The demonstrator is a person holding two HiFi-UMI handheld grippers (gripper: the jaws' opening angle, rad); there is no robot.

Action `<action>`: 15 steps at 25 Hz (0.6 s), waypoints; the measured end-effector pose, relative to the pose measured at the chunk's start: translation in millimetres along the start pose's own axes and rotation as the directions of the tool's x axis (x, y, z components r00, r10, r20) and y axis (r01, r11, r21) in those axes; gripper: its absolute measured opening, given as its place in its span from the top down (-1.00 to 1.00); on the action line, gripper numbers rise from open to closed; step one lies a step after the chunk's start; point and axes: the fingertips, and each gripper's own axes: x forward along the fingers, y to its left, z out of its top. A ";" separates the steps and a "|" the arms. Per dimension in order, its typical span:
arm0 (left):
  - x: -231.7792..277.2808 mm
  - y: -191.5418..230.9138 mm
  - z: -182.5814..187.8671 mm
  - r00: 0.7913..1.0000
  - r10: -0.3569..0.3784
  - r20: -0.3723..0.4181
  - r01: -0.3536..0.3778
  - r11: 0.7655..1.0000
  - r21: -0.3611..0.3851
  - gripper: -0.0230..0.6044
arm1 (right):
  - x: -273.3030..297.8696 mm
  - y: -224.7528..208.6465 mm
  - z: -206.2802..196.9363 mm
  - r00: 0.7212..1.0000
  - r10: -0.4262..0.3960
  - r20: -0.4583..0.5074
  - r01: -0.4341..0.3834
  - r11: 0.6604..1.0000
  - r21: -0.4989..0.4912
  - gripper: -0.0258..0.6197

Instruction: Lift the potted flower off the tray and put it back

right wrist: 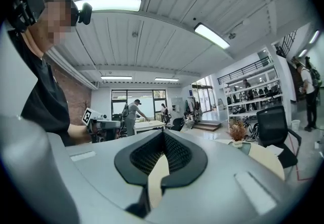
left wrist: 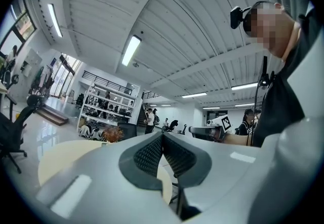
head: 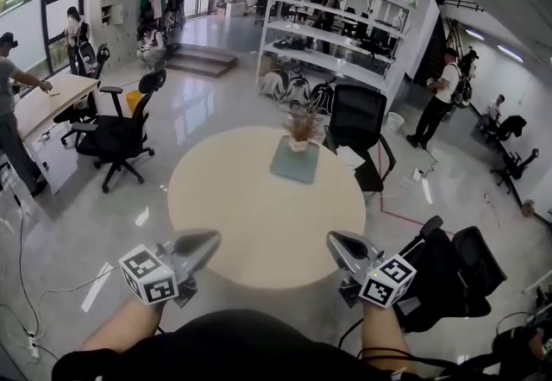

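Though the pot stands well apart from both grippers, on the tray at the far side of the round table, its handling can be judged from here. It looks small and pale, perhaps ceramic or plastic, so stiff, smooth and probably light, with any soil keeping the weight low. The flower above it is a brownish, dry-looking tuft, likely brittle and no place to grip, since a squeeze there could crush or shed it. The better hold, I judge, is the pot's wall: jaws level on opposite sides just below the rim, firm enough that a glossy surface doesn't slip, then a straight lift so it stays upright. The left gripper and the right gripper hang at the table's near edge, each with its jaws pressed together on nothing — they would have to spread before closing round the pot. No brand, label or lettering can be read on pot or tray. The only print is the black-and-white square markers on the gripper cubes — patterns, not words.
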 end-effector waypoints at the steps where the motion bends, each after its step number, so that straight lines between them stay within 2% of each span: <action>1: -4.9 8.7 2.0 1.000 -0.003 -0.003 0.003 1.000 0.003 0.93 | 8.2 -2.1 2.8 1.000 -0.017 0.007 0.017 1.000 0.001 0.87; 4: -20.1 36.2 5.8 1.000 -0.011 -0.018 0.011 1.000 0.010 0.93 | 35.3 -8.8 8.4 0.998 -0.058 0.021 0.057 0.998 0.008 0.82; 9: -27.6 76.4 16.8 0.999 -0.030 -0.036 0.031 0.999 0.045 0.93 | 84.2 -38.1 5.4 0.992 -0.128 0.021 0.128 0.992 0.010 0.44; 12: -15.7 92.9 20.0 0.999 -0.024 -0.037 0.026 0.999 0.048 0.93 | 104.1 -80.5 -3.9 0.983 -0.184 0.007 0.184 0.983 0.011 0.28; 15: 13.1 113.8 16.7 0.999 -0.016 -0.042 0.018 0.998 0.059 0.93 | 127.0 -143.1 -17.6 0.973 -0.230 -0.017 0.231 0.973 0.006 0.09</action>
